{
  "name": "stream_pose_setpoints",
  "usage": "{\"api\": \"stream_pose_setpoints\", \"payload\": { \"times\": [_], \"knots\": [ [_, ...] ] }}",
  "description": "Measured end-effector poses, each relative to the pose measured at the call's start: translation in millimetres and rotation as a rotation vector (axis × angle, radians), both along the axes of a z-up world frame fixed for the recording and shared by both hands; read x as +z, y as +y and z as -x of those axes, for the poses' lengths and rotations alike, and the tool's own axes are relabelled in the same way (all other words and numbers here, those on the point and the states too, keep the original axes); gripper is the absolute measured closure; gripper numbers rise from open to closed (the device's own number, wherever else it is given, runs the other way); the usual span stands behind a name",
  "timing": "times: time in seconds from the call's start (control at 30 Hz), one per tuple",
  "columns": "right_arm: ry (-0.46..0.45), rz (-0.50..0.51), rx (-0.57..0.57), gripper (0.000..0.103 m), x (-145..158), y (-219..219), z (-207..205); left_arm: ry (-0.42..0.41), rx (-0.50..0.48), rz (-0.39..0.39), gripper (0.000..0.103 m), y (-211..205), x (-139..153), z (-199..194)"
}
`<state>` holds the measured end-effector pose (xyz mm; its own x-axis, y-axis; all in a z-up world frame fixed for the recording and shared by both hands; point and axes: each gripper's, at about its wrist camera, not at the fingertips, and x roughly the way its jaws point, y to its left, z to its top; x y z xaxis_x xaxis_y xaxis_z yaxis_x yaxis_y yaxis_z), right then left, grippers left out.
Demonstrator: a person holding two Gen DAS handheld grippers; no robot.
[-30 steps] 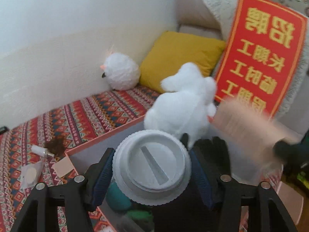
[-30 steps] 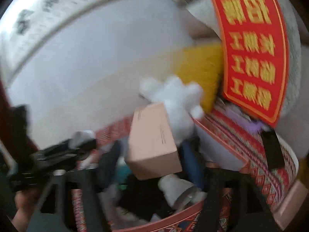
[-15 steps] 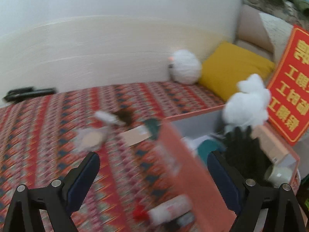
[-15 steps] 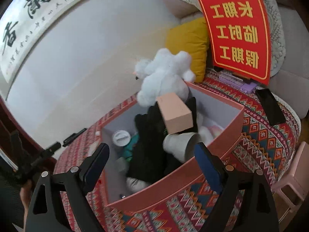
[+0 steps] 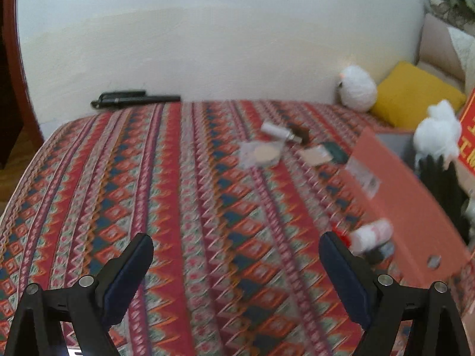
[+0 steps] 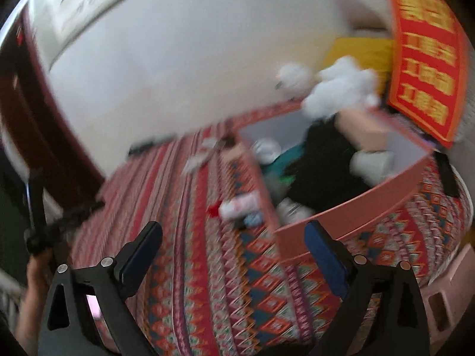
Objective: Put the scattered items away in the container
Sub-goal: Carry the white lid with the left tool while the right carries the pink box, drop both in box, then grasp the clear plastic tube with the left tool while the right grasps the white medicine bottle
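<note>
Patterned red cloth point(image 5: 184, 195) stretches ahead of our left gripper point(image 5: 236, 270), jaws wide apart and empty, with a white bottle point(image 5: 369, 235) just beyond its right finger, beside the salmon box point(image 5: 415, 216). Our right gripper point(image 6: 233, 262) also gapes empty, the box point(image 6: 350, 219) just beyond it holding a white plush toy point(image 6: 338, 90).

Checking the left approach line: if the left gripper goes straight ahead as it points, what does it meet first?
Probably bare patterned cloth: the open left gripper has nothing between its fingers. The white bottle lies off right; depth is uncertain.
</note>
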<state>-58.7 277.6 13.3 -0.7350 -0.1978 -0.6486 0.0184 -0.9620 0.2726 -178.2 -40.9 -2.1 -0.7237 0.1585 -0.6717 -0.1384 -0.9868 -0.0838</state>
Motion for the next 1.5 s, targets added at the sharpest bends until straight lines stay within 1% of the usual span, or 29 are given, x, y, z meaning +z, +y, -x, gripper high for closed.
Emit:
{"api": "stream_pose_setpoints", "payload": {
  "times": [0.07, 0.13, 0.23, 0.27, 0.33, 0.37, 0.4, 0.43, 0.53, 0.57, 0.63, 0.67, 0.73, 0.83, 0.9, 0.97, 1.03, 1.07, 1.1, 1.13, 1.17, 1.2, 1.23, 1.27, 1.3, 1.33, 1.37, 1.4, 1.5],
  "knots": [
    [-0.055, -0.05, 0.056, 0.005, -19, -26, 13, -0.014, -0.008, 0.021, 0.009, -4, -12, 1],
    [-0.119, -0.081, 0.084, 0.005, -41, -47, 31, -0.025, -0.015, 0.055, 0.009, -5, -27, 6],
    [-0.204, -0.03, 0.045, 0.005, -71, -56, 60, -0.043, -0.027, 0.075, 0.009, -5, -43, 21],
    [-0.224, -0.009, 0.016, 0.005, -80, -54, 70, -0.05, -0.034, 0.081, 0.009, -1, -49, 29],
    [-0.251, 0.008, -0.079, 0.005, -97, -48, 91, -0.063, -0.049, 0.093, 0.009, 7, -61, 45],
    [-0.261, 0.011, -0.124, 0.005, -105, -46, 102, -0.07, -0.056, 0.1, 0.009, 12, -66, 54],
    [-0.27, -0.001, -0.17, 0.005, -111, -43, 114, -0.074, -0.068, 0.123, 0.009, 21, -73, 68],
    [-0.292, -0.006, -0.234, 0.0, -118, -39, 125, -0.077, -0.078, 0.141, 0.009, 28, -78, 79],
    [-0.367, 0.042, -0.412, 0.0, -134, -31, 146, -0.071, -0.12, 0.185, 0.009, 52, -88, 113],
    [-0.375, 0.076, -0.451, 0.0, -138, -27, 148, -0.068, -0.13, 0.195, 0.009, 59, -90, 121],
    [-0.39, 0.144, -0.528, 0.0, -147, -18, 153, -0.058, -0.167, 0.218, 0.009, 77, -98, 151],
    [-0.382, 0.18, -0.547, 0.002, -148, -17, 153, -0.055, -0.179, 0.23, 0.009, 82, -101, 161],
    [-0.297, 0.253, -0.484, 0.005, -137, -28, 139, -0.045, -0.205, 0.274, 0.009, 95, -111, 189],
    [-0.183, 0.282, -0.416, 0.004, -119, -49, 119, -0.054, -0.231, 0.308, 0.009, 111, -127, 230],
    [-0.145, 0.245, -0.409, 0.004, -114, -55, 123, -0.066, -0.231, 0.317, 0.009, 119, -139, 259],
    [-0.109, 0.2, -0.437, 0.004, -112, -52, 133, -0.084, -0.225, 0.32, 0.009, 129, -150, 281],
    [-0.103, 0.184, -0.476, 0.004, -116, -45, 148, -0.062, -0.218, 0.313, 0.009, 137, -154, 296],
    [-0.11, 0.182, -0.492, 0.004, -120, -42, 157, -0.051, -0.215, 0.311, 0.01, 140, -154, 297],
    [-0.129, 0.18, -0.507, 0.004, -126, -40, 168, -0.044, -0.216, 0.306, 0.013, 143, -155, 302],
    [-0.144, 0.176, -0.519, 0.004, -131, -38, 179, -0.051, -0.226, 0.291, 0.032, 145, -155, 305],
    [-0.148, 0.165, -0.524, 0.003, -136, -38, 186, -0.059, -0.235, 0.276, 0.059, 147, -155, 309],
    [-0.144, 0.142, -0.527, 0.003, -138, -38, 194, -0.066, -0.245, 0.262, 0.062, 149, -155, 312],
    [-0.126, 0.102, -0.523, 0.004, -138, -41, 203, -0.062, -0.242, 0.267, 0.084, 149, -154, 309],
    [-0.13, 0.096, -0.505, 0.011, -141, -41, 210, -0.058, -0.24, 0.273, 0.097, 149, -153, 306],
    [-0.16, 0.106, -0.457, 0.024, -147, -42, 221, -0.054, -0.238, 0.278, 0.097, 149, -153, 303],
    [-0.21, 0.127, -0.399, 0.056, -157, -41, 231, -0.051, -0.235, 0.283, 0.097, 150, -152, 301],
    [-0.212, 0.13, -0.372, 0.058, -160, -40, 232, -0.05, -0.231, 0.269, 0.097, 146, -149, 296],
    [-0.194, 0.127, -0.351, 0.058, -156, -41, 231, -0.046, -0.223, 0.25, 0.097, 140, -144, 288],
    [-0.185, 0.203, -0.276, 0.058, -146, -45, 226, -0.034, -0.198, 0.199, 0.097, 122, -129, 264]
  ]
}}
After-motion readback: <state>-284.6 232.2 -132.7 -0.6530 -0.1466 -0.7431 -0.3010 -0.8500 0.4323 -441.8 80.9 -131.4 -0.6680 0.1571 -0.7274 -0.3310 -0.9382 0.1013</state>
